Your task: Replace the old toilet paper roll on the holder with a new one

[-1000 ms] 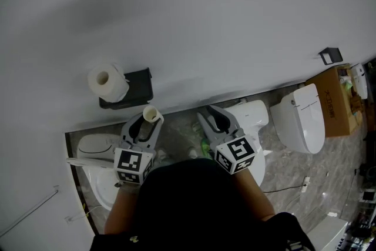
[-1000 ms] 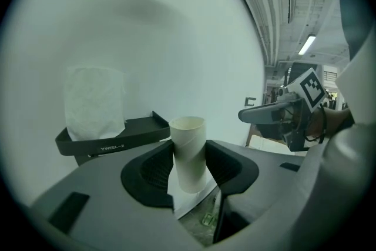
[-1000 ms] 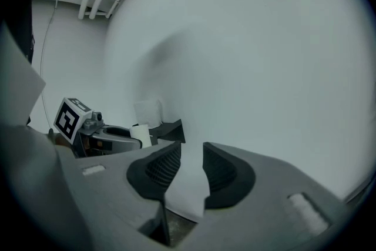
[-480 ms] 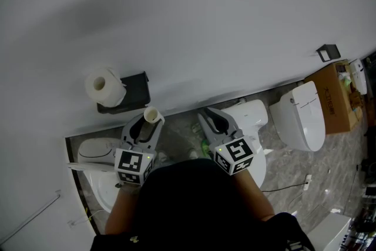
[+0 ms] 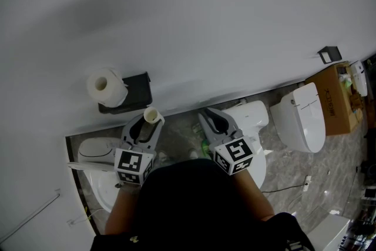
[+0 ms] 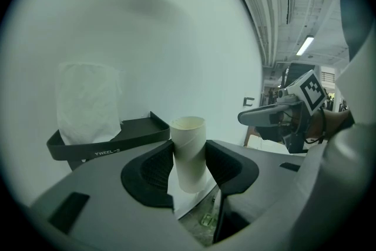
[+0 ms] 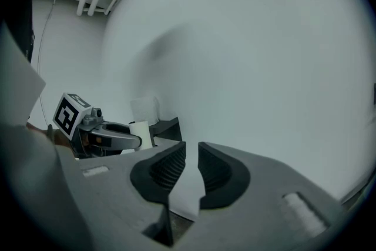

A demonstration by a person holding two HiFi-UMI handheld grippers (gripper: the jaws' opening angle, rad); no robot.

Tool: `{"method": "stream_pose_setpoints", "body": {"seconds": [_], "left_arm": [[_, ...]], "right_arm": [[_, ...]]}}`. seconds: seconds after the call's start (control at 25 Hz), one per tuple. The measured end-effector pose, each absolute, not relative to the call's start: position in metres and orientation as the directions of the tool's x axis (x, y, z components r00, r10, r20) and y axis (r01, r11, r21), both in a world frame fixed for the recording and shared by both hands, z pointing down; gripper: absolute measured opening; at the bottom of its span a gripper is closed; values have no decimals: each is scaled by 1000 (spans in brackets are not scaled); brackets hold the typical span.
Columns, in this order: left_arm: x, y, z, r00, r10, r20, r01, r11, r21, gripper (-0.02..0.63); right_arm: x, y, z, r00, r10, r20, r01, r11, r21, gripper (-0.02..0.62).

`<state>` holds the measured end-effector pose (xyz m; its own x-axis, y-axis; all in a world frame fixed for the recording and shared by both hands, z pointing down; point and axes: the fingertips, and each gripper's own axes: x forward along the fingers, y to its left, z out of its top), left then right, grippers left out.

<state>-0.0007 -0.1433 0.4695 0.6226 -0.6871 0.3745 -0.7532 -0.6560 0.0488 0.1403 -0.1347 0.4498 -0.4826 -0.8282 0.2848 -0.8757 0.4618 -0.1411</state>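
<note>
A full white toilet paper roll (image 5: 107, 86) sits on the black wall holder (image 5: 135, 90), up and to the left of both grippers. My left gripper (image 5: 148, 120) is shut on an empty cardboard tube (image 5: 151, 115) held upright just below the holder's right end. In the left gripper view the pads press the tube (image 6: 189, 153) from both sides, with the roll (image 6: 88, 103) and holder (image 6: 117, 141) behind. My right gripper (image 5: 212, 116) hangs level to the right, apart from the wall. Its jaws (image 7: 191, 164) have just closed, and nothing is between them.
A white toilet (image 5: 301, 119) and a cardboard box (image 5: 336, 100) stand at the right. Another toilet tank (image 5: 251, 114) is just right of my right gripper, and a third toilet (image 5: 97, 153) lies below left. A small black fixture (image 5: 331, 55) hangs on the wall.
The head view shifts a little; both grippers and the cardboard tube keep their places.
</note>
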Motion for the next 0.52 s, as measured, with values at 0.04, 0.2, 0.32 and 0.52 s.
{"method": "stream_pose_setpoints", "body": {"seconds": [0.04, 0.2, 0.32, 0.52], "left_arm": [[-1, -144, 469, 623, -687, 373, -753, -656, 50, 181], [-2, -144, 469, 623, -688, 373, -754, -655, 51, 181], [-3, -145, 468, 622, -690, 370, -755, -653, 50, 181], [-7, -147, 466, 621, -698, 356, -758, -650, 46, 181]], "right_arm": [[140, -135, 450, -483, -828, 284, -876, 462, -142, 63], [139, -136, 449, -484, -828, 283, -875, 462, -145, 63], [138, -136, 449, -484, -829, 281, -875, 462, -145, 63], [137, -137, 447, -481, -833, 273, -877, 459, -144, 63]]}}
